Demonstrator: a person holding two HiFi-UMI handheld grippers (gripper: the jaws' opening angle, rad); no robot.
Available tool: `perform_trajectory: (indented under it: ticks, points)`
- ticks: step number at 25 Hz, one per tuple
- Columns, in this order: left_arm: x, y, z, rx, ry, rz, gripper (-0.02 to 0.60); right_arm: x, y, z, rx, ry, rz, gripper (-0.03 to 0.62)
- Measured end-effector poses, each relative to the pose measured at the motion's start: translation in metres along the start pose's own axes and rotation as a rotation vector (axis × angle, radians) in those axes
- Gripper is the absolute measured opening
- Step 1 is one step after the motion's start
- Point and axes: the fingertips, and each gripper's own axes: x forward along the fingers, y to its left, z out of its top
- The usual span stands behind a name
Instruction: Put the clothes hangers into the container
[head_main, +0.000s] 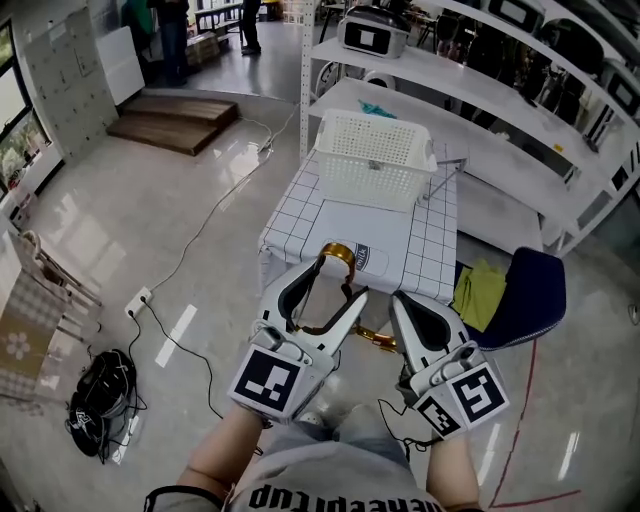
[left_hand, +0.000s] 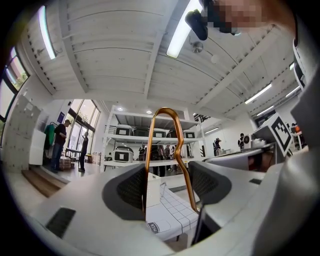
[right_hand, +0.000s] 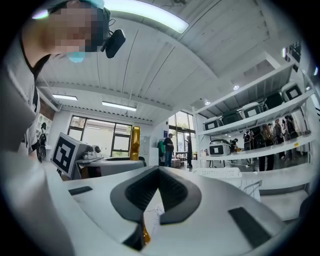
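Observation:
A copper-gold clothes hanger (head_main: 336, 254) is up off the table in my left gripper (head_main: 322, 296), just before the near edge of the grid-cloth table (head_main: 432, 250). In the left gripper view the hanger (left_hand: 166, 114) arches up between the two pads, one leg against each, so the gripper (left_hand: 167, 187) is shut on it. A lower part of the hanger (head_main: 375, 340) passes beside my right gripper (head_main: 400, 303), whose tips meet in the right gripper view (right_hand: 159, 172); a gold bit (right_hand: 145, 235) shows below them. The white lattice basket (head_main: 375, 150) stands at the table's far end.
A blue chair (head_main: 532, 288) with a yellow-green cloth (head_main: 480, 290) stands right of the table. White shelves (head_main: 480, 90) run along the back right. Cables and a power strip (head_main: 140, 300) lie on the floor at left, with a black bag (head_main: 105, 400).

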Motion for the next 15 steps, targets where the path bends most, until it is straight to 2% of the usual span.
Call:
perform_trajectory:
  ticks: [6, 15]
  points:
    - [0.005, 0.008, 0.002, -0.005, 0.013, -0.017, 0.295, 0.007, -0.003, -0.002, -0.006, 0.007, -0.028, 0.012]
    - [0.060, 0.036, -0.002, 0.013, -0.007, 0.009, 0.296, 0.046, -0.052, -0.003, -0.003, 0.000, 0.009, 0.012]
